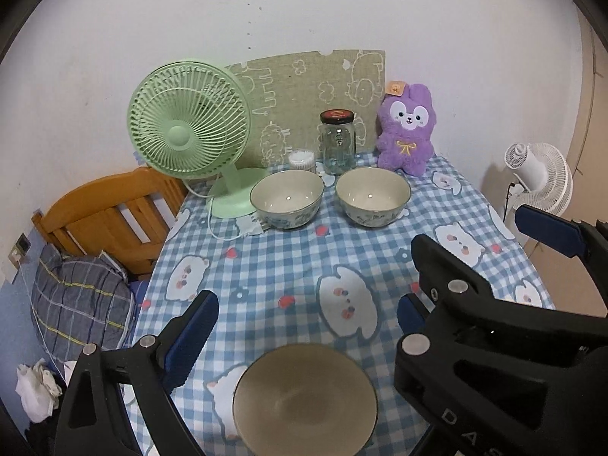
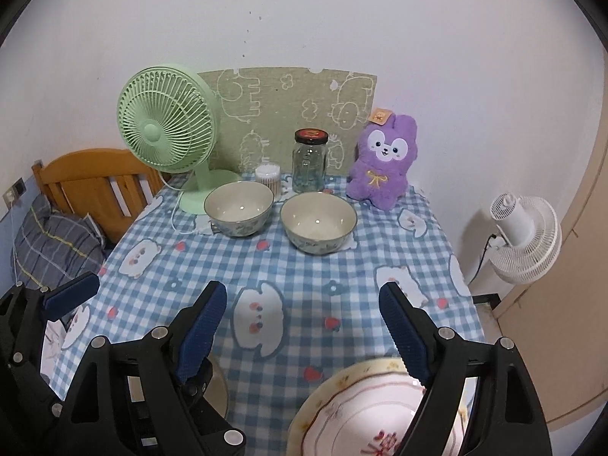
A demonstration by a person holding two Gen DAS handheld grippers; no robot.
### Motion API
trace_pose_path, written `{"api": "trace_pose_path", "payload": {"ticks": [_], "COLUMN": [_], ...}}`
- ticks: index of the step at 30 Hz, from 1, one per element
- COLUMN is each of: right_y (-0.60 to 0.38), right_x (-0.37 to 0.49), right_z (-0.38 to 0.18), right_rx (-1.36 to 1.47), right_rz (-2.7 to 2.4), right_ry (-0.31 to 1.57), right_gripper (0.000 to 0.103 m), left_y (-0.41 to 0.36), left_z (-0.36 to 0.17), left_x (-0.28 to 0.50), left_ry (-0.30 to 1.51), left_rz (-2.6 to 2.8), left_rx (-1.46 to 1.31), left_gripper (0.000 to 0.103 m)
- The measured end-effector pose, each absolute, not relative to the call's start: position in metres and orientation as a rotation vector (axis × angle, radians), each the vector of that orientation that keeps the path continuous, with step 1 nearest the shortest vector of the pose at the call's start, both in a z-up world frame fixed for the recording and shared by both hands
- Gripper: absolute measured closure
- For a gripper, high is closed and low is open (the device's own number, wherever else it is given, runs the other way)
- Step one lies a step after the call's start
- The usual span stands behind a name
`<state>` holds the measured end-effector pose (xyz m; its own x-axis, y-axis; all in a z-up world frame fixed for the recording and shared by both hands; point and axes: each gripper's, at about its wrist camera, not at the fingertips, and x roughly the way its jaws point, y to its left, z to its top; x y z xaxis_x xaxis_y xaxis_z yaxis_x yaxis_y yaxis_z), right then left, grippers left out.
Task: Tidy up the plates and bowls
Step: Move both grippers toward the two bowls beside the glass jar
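Two pale bowls with a blue pattern stand side by side at the back of the checked table, the left bowl and the right bowl. A dark round plate lies at the near edge, below and between the wide-apart pads of my left gripper, which is open and holds nothing. A floral plate lies at the near right, partly under one finger of my open, empty right gripper. Both grippers hover above the table, close beside each other.
Along the wall stand a green desk fan, a small swab tub, a glass jar, a purple plush and a propped mat. A wooden headboard and a pillow are left of the table; a white fan is right.
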<state>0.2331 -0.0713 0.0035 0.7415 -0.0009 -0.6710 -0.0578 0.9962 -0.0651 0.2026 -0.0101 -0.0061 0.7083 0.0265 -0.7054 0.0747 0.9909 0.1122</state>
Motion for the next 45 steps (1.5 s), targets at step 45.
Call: {"api": "trace_pose_path", "payload": {"ticks": [45], "right_y": [-0.116], "right_x": [0.408], "right_z": [-0.040], "right_rx": [-0.064], "right_rz": [0.030], "right_ry": [0.842], "right_gripper": [0.018], "left_y": [-0.042], "left_z": [-0.047], "left_x": [0.370], "left_ry": [0.921], "left_rz": [0.015], "left_rx": [0.116], "left_gripper": [0.009]}}
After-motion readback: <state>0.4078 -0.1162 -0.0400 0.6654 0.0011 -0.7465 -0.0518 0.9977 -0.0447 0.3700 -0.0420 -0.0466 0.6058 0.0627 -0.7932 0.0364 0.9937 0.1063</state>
